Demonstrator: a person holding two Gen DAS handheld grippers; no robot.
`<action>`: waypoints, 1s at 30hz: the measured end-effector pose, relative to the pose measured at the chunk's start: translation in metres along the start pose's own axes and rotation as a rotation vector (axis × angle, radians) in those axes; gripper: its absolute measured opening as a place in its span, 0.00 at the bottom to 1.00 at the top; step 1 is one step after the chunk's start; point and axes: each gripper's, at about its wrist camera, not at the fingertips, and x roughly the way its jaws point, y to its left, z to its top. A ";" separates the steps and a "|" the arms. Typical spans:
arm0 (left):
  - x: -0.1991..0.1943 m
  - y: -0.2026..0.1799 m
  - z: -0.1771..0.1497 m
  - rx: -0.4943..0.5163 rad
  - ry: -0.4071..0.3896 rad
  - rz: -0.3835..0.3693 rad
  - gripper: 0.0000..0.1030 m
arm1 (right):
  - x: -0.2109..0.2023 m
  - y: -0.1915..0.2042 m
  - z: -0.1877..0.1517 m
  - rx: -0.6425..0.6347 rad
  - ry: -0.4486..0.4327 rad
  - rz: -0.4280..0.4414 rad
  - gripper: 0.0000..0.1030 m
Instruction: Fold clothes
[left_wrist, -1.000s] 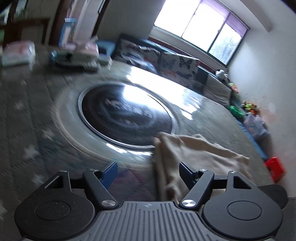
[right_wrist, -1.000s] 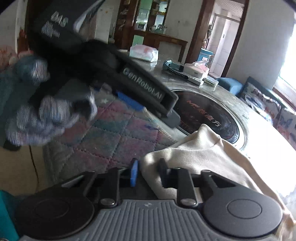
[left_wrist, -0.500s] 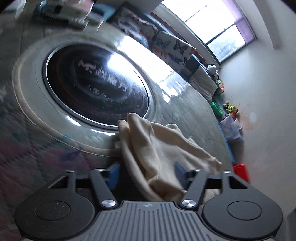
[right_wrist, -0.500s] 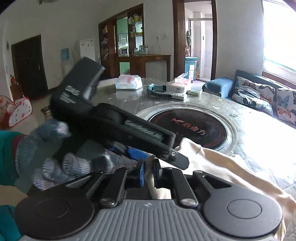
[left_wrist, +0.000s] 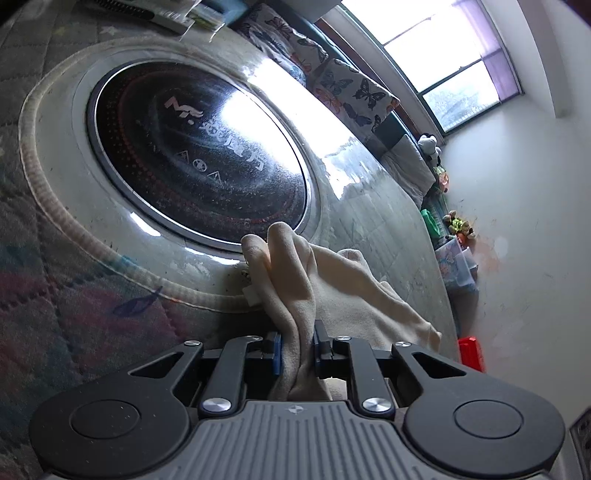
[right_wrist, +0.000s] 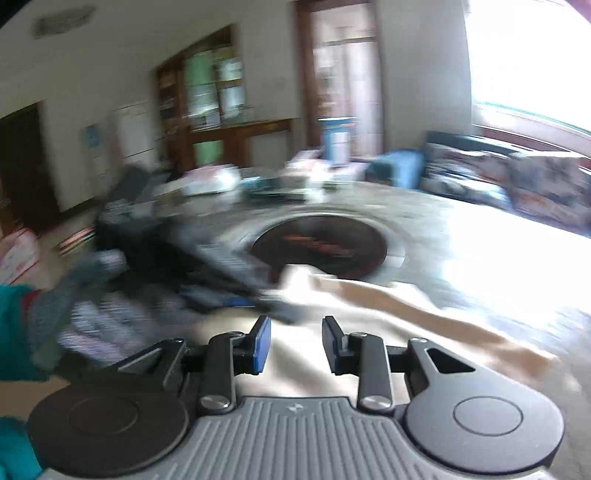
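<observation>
- The left gripper (left_wrist: 295, 347) was pinched on a bunched fold of the cream garment (left_wrist: 332, 280), which ran up toward 12 o'clock to the rim of the dark glass disc (left_wrist: 195, 147) in the table (left_wrist: 369, 206).
- The right gripper (right_wrist: 295, 345) was spread apart, holding nothing, above the garment (right_wrist: 369, 306).
- At 9 o'clock a gloved hand (right_wrist: 85, 306) showed, blurred.

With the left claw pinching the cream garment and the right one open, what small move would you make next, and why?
Probably bring the open right claw down onto the cream garment and close it. The left claw already pinches a bunched fold, while the right one grips nothing above the cloth, and a fold likely needs both edges held.
</observation>
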 end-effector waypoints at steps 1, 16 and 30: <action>0.000 -0.001 0.000 0.011 -0.002 0.006 0.17 | -0.003 -0.013 -0.002 0.028 -0.002 -0.050 0.37; 0.002 -0.020 -0.002 0.143 -0.029 0.082 0.17 | -0.006 -0.136 -0.057 0.400 0.029 -0.271 0.49; 0.002 -0.076 0.006 0.307 -0.087 0.075 0.15 | -0.042 -0.129 -0.052 0.451 -0.102 -0.230 0.06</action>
